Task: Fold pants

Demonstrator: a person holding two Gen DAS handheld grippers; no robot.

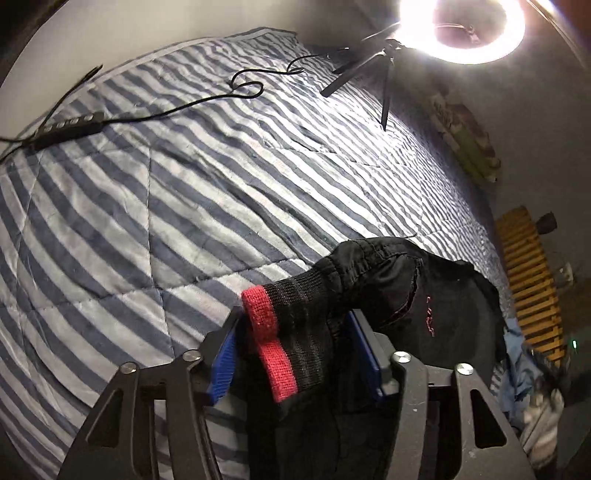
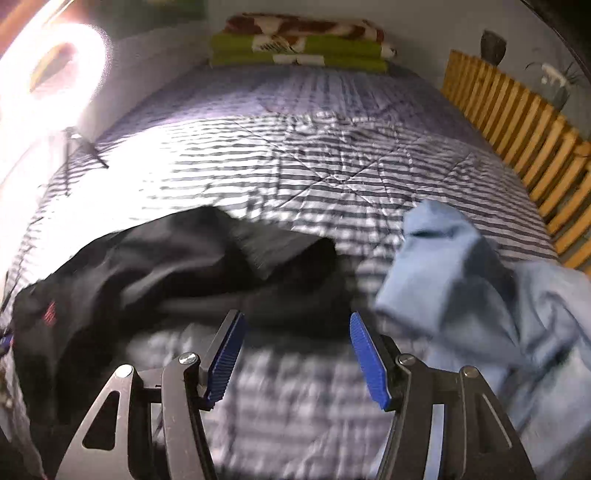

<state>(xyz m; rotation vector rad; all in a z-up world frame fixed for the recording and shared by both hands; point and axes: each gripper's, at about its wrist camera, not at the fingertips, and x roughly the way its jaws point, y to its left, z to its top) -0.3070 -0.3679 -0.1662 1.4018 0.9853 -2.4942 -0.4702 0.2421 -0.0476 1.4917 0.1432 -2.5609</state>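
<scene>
Black pants (image 1: 406, 295) with a red-trimmed ribbed band (image 1: 262, 314) lie bunched on the striped quilt (image 1: 184, 184). My left gripper (image 1: 293, 354) stands wide, and the ribbed band fills the gap between its blue pads (image 1: 221, 369); the cloth drapes over the gripper. In the right wrist view the same pants (image 2: 166, 266) spread from the left to the centre, just ahead of my right gripper (image 2: 297, 354). That gripper is open with nothing between its fingers, and the view is blurred.
A light blue garment (image 2: 461, 280) is heaped to the right of the pants. A ring light (image 1: 461, 29) on a tripod and its cable remote (image 1: 66, 129) sit on the quilt. Folded blankets (image 2: 299, 48) lie at the far end, with a wooden slatted frame (image 2: 517, 122) on the right.
</scene>
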